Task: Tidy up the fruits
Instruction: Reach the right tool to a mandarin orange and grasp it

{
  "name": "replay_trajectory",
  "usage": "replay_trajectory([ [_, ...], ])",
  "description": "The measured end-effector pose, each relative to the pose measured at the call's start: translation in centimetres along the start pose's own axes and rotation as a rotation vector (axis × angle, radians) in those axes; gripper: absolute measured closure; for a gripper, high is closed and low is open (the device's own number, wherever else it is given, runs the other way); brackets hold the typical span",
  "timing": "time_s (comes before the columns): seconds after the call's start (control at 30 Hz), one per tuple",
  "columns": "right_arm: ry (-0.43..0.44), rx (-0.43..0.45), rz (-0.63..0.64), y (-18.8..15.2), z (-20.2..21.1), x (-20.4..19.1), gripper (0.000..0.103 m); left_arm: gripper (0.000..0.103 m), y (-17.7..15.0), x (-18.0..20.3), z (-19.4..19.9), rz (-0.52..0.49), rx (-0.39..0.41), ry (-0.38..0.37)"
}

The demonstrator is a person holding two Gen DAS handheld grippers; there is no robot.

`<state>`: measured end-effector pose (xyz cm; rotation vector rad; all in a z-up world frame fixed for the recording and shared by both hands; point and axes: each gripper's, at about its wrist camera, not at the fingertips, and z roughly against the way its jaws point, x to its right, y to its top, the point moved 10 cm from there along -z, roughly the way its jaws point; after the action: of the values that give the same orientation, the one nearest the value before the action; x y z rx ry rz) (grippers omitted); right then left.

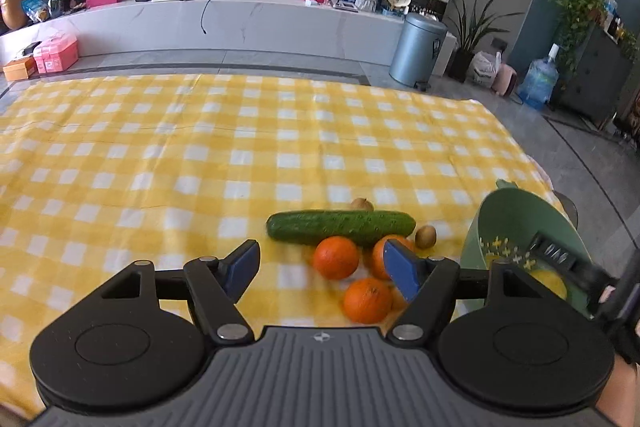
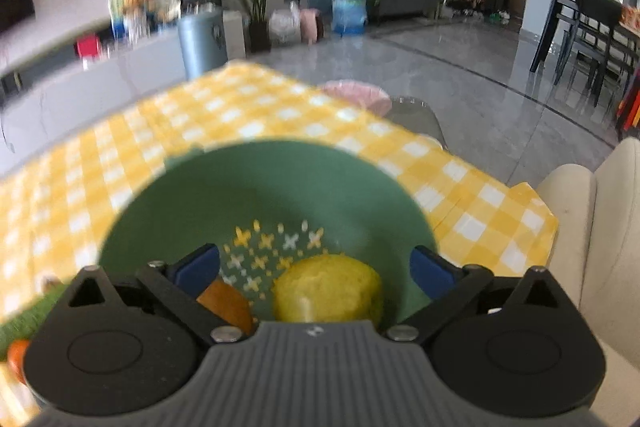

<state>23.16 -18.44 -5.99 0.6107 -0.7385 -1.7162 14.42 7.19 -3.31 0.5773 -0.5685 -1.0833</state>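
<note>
Now | both tools gaping, empty | cucumber (image 1: 340, 227) behind oranges (image 1: 336, 257) | lemon (image 2: 328, 289), probably, in colander (image 2: 192, 203)

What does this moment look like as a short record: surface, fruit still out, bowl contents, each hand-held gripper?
surface: yellow checked cloth
still out: cucumber, three oranges, two kiwis
bowl: green bowl holding a yellow fruit
left hand-held gripper: open, empty, by the oranges
right hand-held gripper: open above the bowl
</note>
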Motion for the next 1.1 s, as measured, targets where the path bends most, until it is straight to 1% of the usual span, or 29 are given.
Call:
replay_trajectory([
  [0.07, 0.021, 0.043, -0.055, 0.4, 1.0, 0.8, 0.004, 0.020, 0.0, -0.1, 1.0, 0.003, 0.000, -0.013],
  [0.17, 0.019, 0.041, -0.077, 0.2, 1.8, 1.5, 0.004, 0.019, -0.3, -0.1, 1.9, 0.010, 0.005, -0.075],
  [0.23, 0.063, 0.058, -0.083, 0.1, 2.6, 1.3, 0.004, 0.019, -0.7, -0.4, 2.2, 0.002, 0.014, -0.089],
  [0.33, 0.149, 0.093, -0.071, 0.0, 4.4, 0.7, 0.004, 0.019, -1.9, -0.8, 2.1, -0.015, 0.005, -0.105],
  [0.4, 0.227, 0.087, -0.043, -0.6, 5.4, -0.2, 0.004, 0.019, -2.7, -1.4, 1.9, 0.001, 0.001, -0.117],
  [0.47, 0.285, 0.104, -0.011, -1.2, 6.7, -0.9, 0.004, 0.019, -3.4, -2.0, 1.5, 0.036, -0.024, -0.154],
  [0.5, 0.318, 0.119, 0.012, -1.5, 7.4, -1.4, 0.004, 0.019, -4.1, -2.3, 1.2, 0.057, -0.060, -0.175],
  [0.53, 0.370, 0.133, 0.034, -1.7, 8.2, -1.9, 0.004, 0.020, -4.7, -2.7, 0.8, 0.076, -0.102, -0.177],
  [0.57, 0.421, 0.136, 0.049, -2.0, 8.9, -2.3, 0.004, 0.021, -5.2, -3.1, 0.5, 0.089, -0.126, -0.173],
  [0.67, 0.565, 0.115, 0.046, -3.0, 10.5, -3.1, 0.006, 0.021, -5.7, -4.1, -0.1, 0.079, -0.130, -0.178],
  [0.73, 0.654, 0.085, 0.020, -3.6, 11.2, -3.6, 0.015, 0.021, -5.8, -4.4, -0.6, 0.072, -0.138, -0.237],
  [0.77, 0.704, 0.064, 0.014, -3.9, 11.5, -3.9, 0.019, 0.021, -5.9, -4.6, -0.9, 0.081, -0.147, -0.273],
  [0.8, 0.750, 0.045, 0.013, -4.2, 11.8, -4.3, 0.023, 0.021, -6.0, -4.9, -1.0, 0.098, -0.150, -0.291],
  [0.87, 0.814, 0.007, 0.035, -5.0, 12.4, -5.3, 0.025, 0.021, -6.0, -5.5, -1.5, 0.137, -0.153, -0.313],
  [0.93, 0.840, -0.053, 0.080, -6.2, 12.4, -6.6, 0.039, 0.021, -6.0, -6.2, -1.9, 0.183, -0.156, -0.321],
  [1.0, 0.826, -0.114, 0.129, -7.4, 12.1, -7.8, 0.048, 0.021, -6.2, -6.6, -2.3, 0.211, -0.164, -0.322],
  [1.03, 0.806, -0.138, 0.159, -8.0, 11.7, -8.3, 0.050, 0.021, -6.2, -6.8, -2.5, 0.219, -0.165, -0.318],
  [1.1, 0.744, -0.158, 0.218, -8.8, 11.1, -9.1, 0.050, 0.021, -6.1, -7.3, -2.6, 0.232, -0.168, -0.313],
])
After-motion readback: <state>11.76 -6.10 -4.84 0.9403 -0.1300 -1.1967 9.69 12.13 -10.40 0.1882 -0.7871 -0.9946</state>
